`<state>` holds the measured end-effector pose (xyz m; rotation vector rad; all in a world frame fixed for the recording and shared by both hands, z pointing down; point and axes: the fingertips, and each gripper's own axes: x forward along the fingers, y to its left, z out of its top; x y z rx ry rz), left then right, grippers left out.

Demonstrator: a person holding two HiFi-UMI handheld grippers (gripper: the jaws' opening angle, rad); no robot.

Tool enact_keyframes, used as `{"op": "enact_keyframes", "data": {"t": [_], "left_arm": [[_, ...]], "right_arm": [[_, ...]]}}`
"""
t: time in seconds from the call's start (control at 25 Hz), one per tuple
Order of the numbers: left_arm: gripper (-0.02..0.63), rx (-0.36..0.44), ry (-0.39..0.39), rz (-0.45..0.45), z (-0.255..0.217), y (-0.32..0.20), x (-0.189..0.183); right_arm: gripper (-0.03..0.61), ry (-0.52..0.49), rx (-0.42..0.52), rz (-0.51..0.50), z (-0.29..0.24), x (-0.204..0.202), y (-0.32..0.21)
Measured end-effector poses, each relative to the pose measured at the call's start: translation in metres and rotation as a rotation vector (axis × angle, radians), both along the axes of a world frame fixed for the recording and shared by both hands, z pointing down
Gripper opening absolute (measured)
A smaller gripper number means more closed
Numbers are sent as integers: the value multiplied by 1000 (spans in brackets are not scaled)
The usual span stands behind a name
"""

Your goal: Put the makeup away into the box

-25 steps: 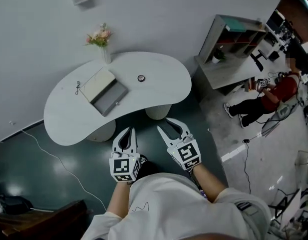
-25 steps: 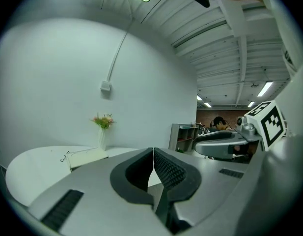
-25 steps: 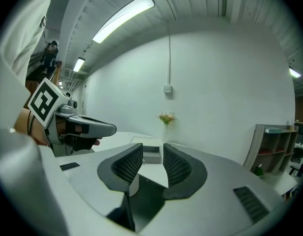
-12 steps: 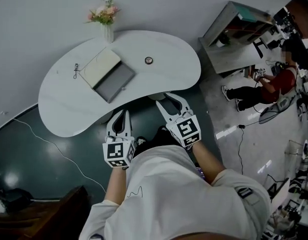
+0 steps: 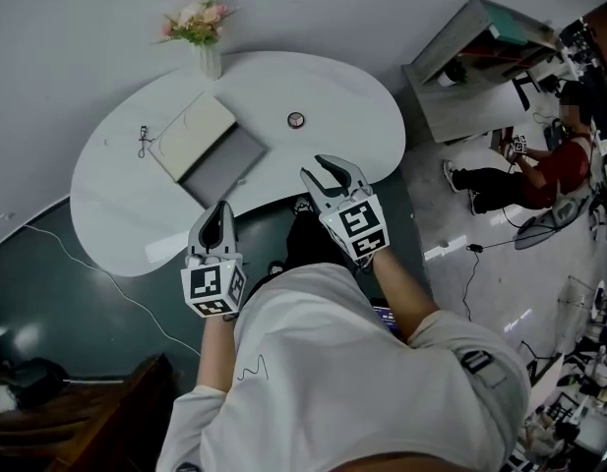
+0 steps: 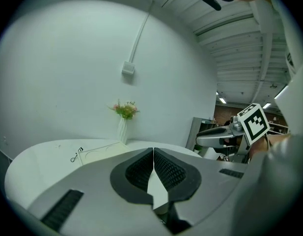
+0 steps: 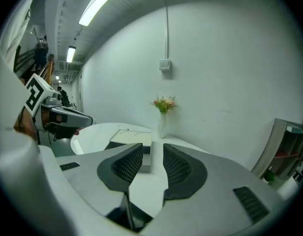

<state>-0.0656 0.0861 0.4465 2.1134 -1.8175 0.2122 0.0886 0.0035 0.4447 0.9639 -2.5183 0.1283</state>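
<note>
An open box [image 5: 210, 150] lies on the white kidney-shaped table [image 5: 313, 77], its cream lid [image 5: 192, 134] folded back beside a grey tray [image 5: 227, 165]. A small round compact [image 5: 296, 119] sits to its right, and an eyelash curler [image 5: 143, 138] to its left. My left gripper [image 5: 219, 214] hovers at the table's near edge, shut and empty, pads touching [image 6: 153, 152]. Over the front edge near the compact, my right gripper [image 5: 330, 173] stands open with nothing between its fingers [image 7: 152, 150]. The right gripper view shows the box [image 7: 133, 137] straight ahead.
A vase of flowers [image 5: 207, 29] stands at the table's back edge against the wall. A grey shelf unit [image 5: 475, 62] and a seated person [image 5: 544, 177] are to the right. A cable [image 5: 116, 298] runs over the dark floor; dark wooden furniture [image 5: 82, 421] sits lower left.
Both grippers have moved forward and lower, from over the floor to the table's near edge. The left one has also drifted left. Neither jaw opening looks different.
</note>
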Motion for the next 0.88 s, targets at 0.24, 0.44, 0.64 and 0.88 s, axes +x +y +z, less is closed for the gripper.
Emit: {"op": "enact_keyframes", "data": {"t": [0.24, 0.44, 0.64, 0.88], "left_arm": [[21, -58, 10, -52, 10, -67, -3], [21, -130, 19, -100, 27, -113, 3], [21, -206, 25, -175, 47, -135, 5], [21, -285, 49, -260, 75, -147, 8]], "right_arm": [[127, 71, -51, -105, 20, -11, -76], [144, 185, -103, -240, 51, -13, -127], [144, 277, -132, -365, 80, -12, -162], [150, 414, -195, -522, 127, -10, -181]]}}
